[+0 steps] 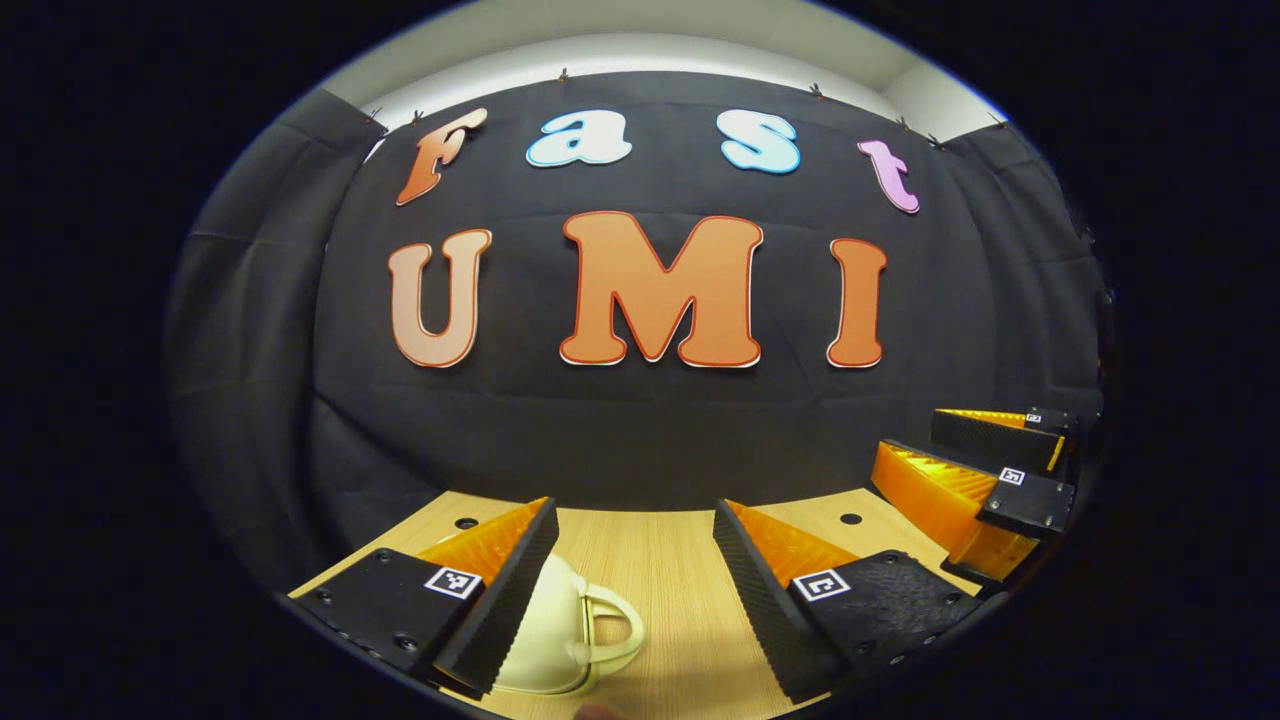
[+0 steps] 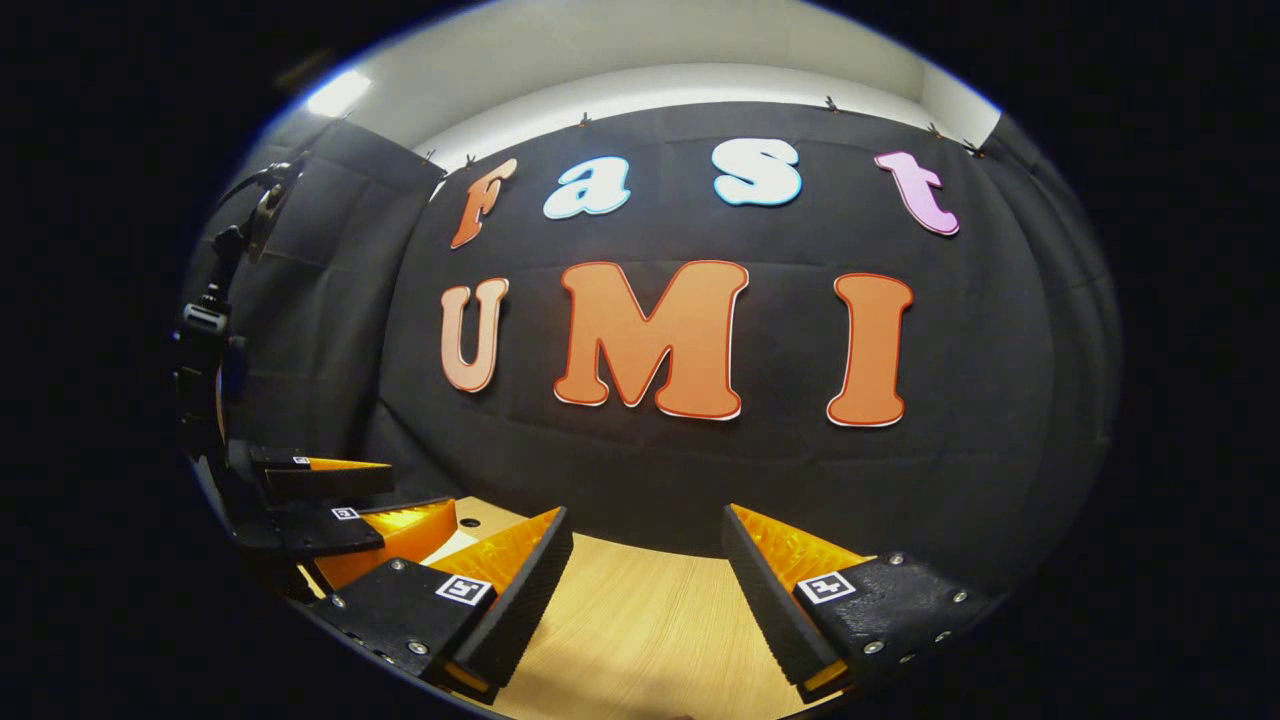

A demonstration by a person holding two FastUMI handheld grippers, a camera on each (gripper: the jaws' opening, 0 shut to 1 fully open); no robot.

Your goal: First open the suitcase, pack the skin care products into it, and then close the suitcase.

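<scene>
In the left gripper view, a cream-white rounded object with a loop handle, possibly the small suitcase, lies on the wooden table. It sits low between my left gripper's fingers, against the inner side of the left-hand finger, partly hidden by it. That gripper is open and holds nothing. My right gripper is open too, over bare table. Each gripper shows at the side of the other's view: the right gripper and the left gripper, both hovering with their fingers apart.
The black cloth wall stands close behind the table's far edge. Two small round holes sit near that edge. A dark stand with cables rises at the far left of the right gripper view.
</scene>
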